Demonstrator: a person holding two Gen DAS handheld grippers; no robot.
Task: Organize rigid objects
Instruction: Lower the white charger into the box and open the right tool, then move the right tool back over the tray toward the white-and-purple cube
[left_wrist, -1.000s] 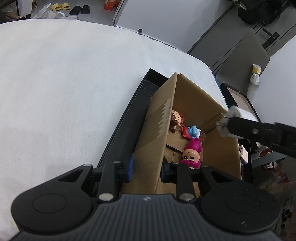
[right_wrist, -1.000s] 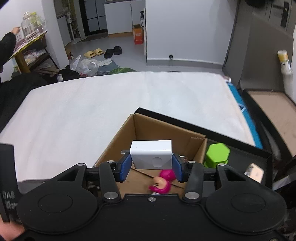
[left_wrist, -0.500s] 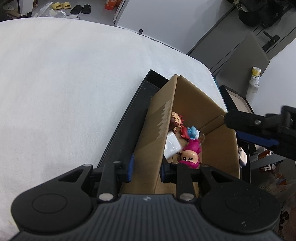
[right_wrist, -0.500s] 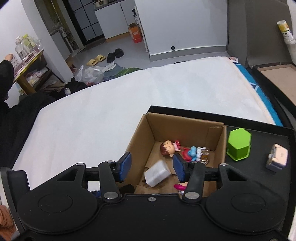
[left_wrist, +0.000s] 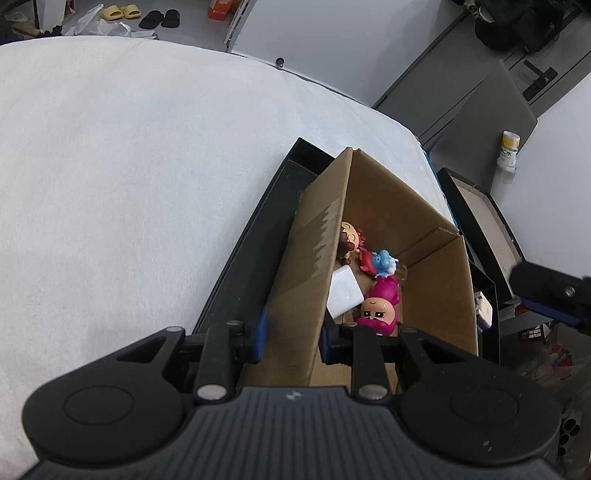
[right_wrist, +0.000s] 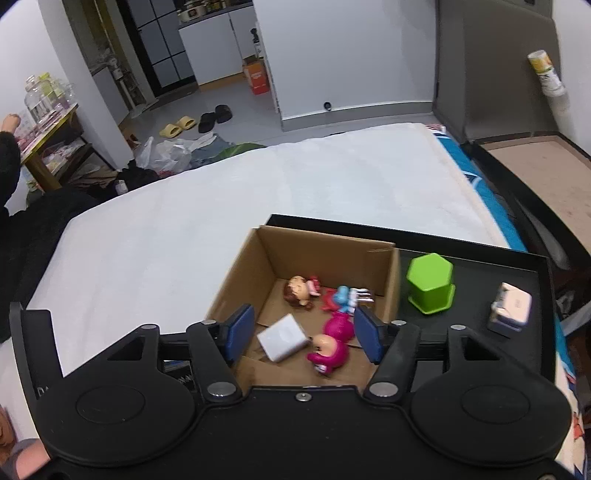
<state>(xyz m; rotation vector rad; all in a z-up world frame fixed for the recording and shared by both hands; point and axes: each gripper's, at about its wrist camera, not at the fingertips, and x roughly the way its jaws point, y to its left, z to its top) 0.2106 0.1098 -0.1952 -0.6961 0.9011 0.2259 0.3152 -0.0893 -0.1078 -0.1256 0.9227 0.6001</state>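
White bedding covers a broad bed (left_wrist: 129, 166), where a black tray (left_wrist: 258, 236) carries an open cardboard box (left_wrist: 436, 280). From the left wrist view, the left gripper (left_wrist: 290, 328) has its jaws clamped on the box's near left wall, apparently to steady it while items are dropped in; a white block (left_wrist: 343, 290) leans against that wall beside a pink figurine (left_wrist: 380, 306), a blue toy (left_wrist: 384, 260) and a brown-haired doll (left_wrist: 349, 238) farther in. At the far right edge the right gripper (left_wrist: 550, 299) shows only partly. From the right wrist view, its jaws are opening with nothing between them, poised above the box. Outside the box, to the right on the tray, a green hexagonal block (right_wrist: 430, 282) and a small white device (right_wrist: 511, 308) likely await sorting.
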